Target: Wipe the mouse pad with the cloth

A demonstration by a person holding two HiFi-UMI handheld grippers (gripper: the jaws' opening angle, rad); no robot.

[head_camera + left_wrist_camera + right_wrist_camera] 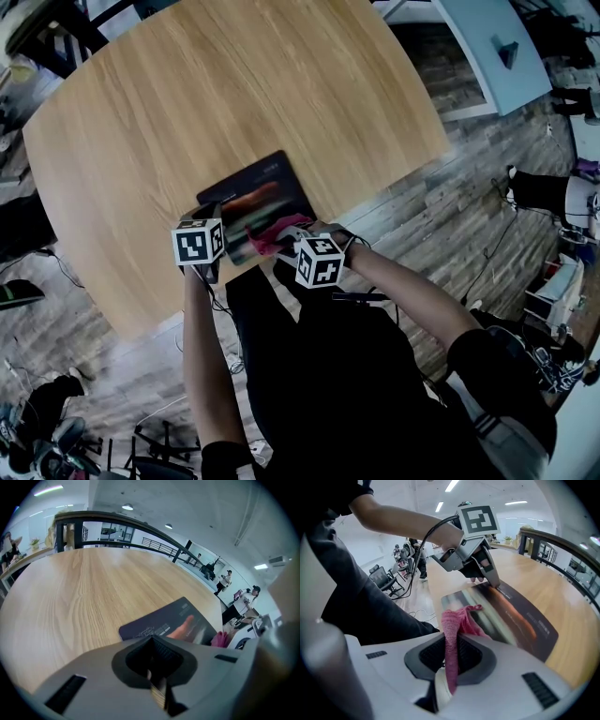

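Right gripper [449, 674] has its jaws squeezed tight on the pink knitted cloth [458, 620] — the cloth lies on the dark flat mouse pad with a red picture [525, 618]. Left gripper [157, 688] has its jaws pressed together with nothing between them, its tip at the pad's edge — all on the round pale wooden table [234, 94].
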